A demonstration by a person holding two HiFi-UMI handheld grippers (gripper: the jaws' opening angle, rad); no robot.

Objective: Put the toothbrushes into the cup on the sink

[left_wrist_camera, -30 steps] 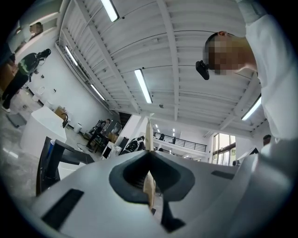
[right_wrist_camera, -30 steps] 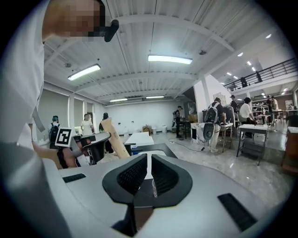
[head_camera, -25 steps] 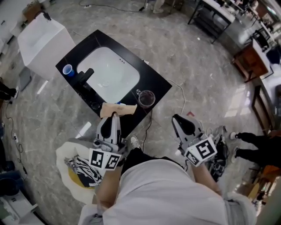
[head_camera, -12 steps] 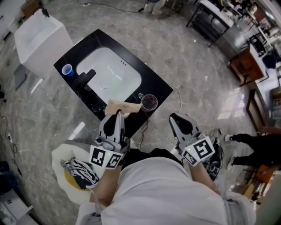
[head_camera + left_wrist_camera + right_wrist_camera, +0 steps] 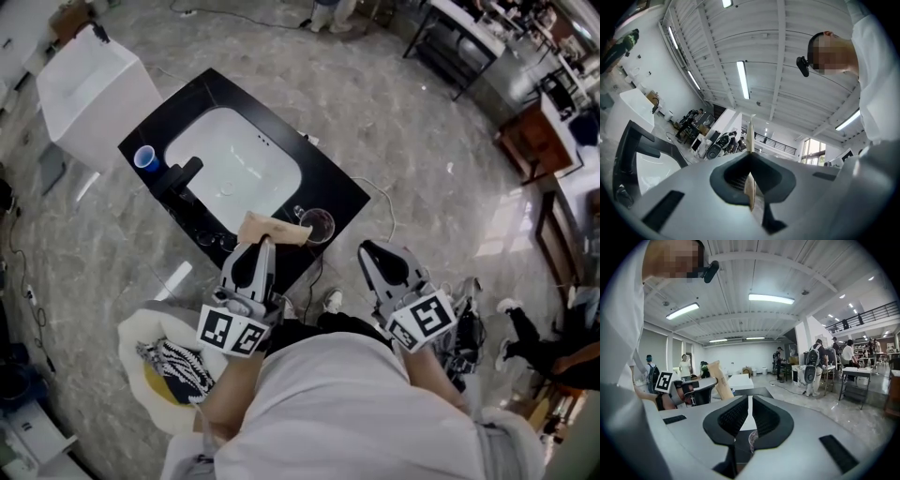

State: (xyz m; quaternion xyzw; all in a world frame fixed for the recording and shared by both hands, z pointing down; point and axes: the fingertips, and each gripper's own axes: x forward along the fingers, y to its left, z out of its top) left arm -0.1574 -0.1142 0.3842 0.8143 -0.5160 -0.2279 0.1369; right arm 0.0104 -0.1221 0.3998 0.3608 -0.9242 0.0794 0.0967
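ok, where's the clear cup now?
Head view: the clear cup stands at the right corner of the black counter, just right of the tan packet clamped in the left gripper.

Long ceiling tubes (image 5: 771,298) light the hall evenly and brightly, so the shadows below me are soft and short. The pale stone floor (image 5: 394,122) gives a mild glare, strongest at the right, and the white sink (image 5: 246,164) is almost washed out. All views bend strongly at the edges. Both gripper views have dark corners, and the nearest parts are blurred.
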